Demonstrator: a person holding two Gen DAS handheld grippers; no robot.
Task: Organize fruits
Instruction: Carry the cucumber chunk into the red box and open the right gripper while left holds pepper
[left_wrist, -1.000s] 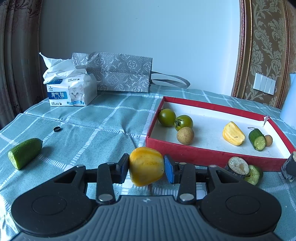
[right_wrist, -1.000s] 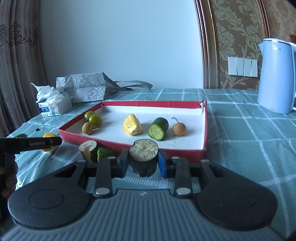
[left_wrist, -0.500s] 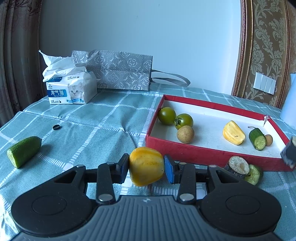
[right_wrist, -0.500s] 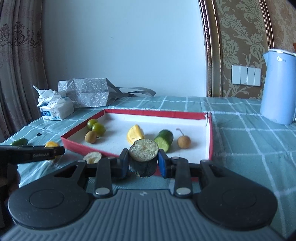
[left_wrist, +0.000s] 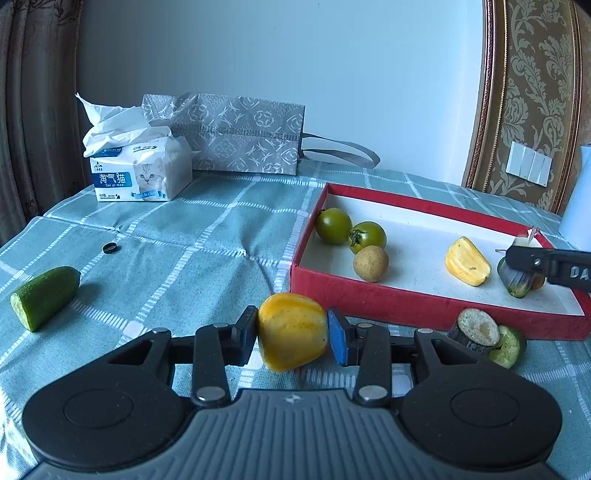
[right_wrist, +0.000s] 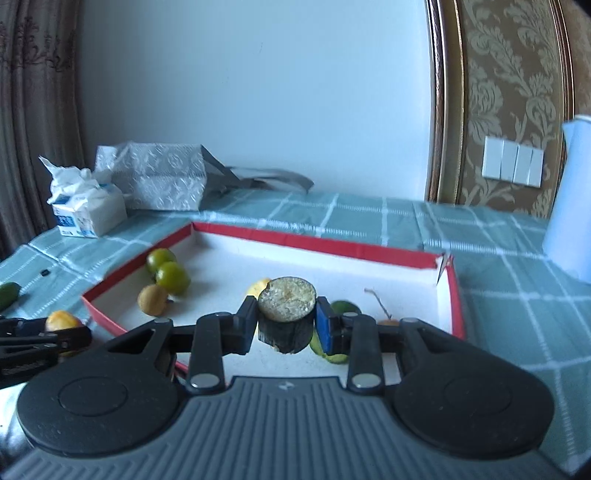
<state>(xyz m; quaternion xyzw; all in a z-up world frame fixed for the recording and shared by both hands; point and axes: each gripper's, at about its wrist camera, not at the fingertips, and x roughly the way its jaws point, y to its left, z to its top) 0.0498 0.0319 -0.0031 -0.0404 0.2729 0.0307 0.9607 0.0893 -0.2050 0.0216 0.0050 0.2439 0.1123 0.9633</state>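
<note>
My left gripper (left_wrist: 291, 338) is shut on a yellow fruit piece (left_wrist: 291, 341), low over the cloth in front of the red tray (left_wrist: 406, 306). My right gripper (right_wrist: 286, 321) is shut on a dark eggplant chunk (right_wrist: 286, 314), held above the tray's white floor (right_wrist: 332, 269). In the tray lie two green tomatoes (left_wrist: 334, 225), a brown longan (left_wrist: 370, 264), a yellow piece (left_wrist: 467, 260) and a cucumber piece, partly hidden by the right gripper. Another eggplant chunk (left_wrist: 476, 330) and a cucumber piece (left_wrist: 508, 347) lie outside the tray's front wall. A cucumber half (left_wrist: 44, 297) lies far left.
A tissue pack (left_wrist: 136, 173) and a grey gift bag (left_wrist: 240, 136) stand at the back of the checked tablecloth. A small dark ring (left_wrist: 110, 247) lies on the cloth. A pale blue kettle (right_wrist: 572, 206) stands right of the tray.
My right gripper has lifted the eggplant chunk from in front of the tray and carried it forward over the tray. My left gripper has barely moved with the yellow piece.
</note>
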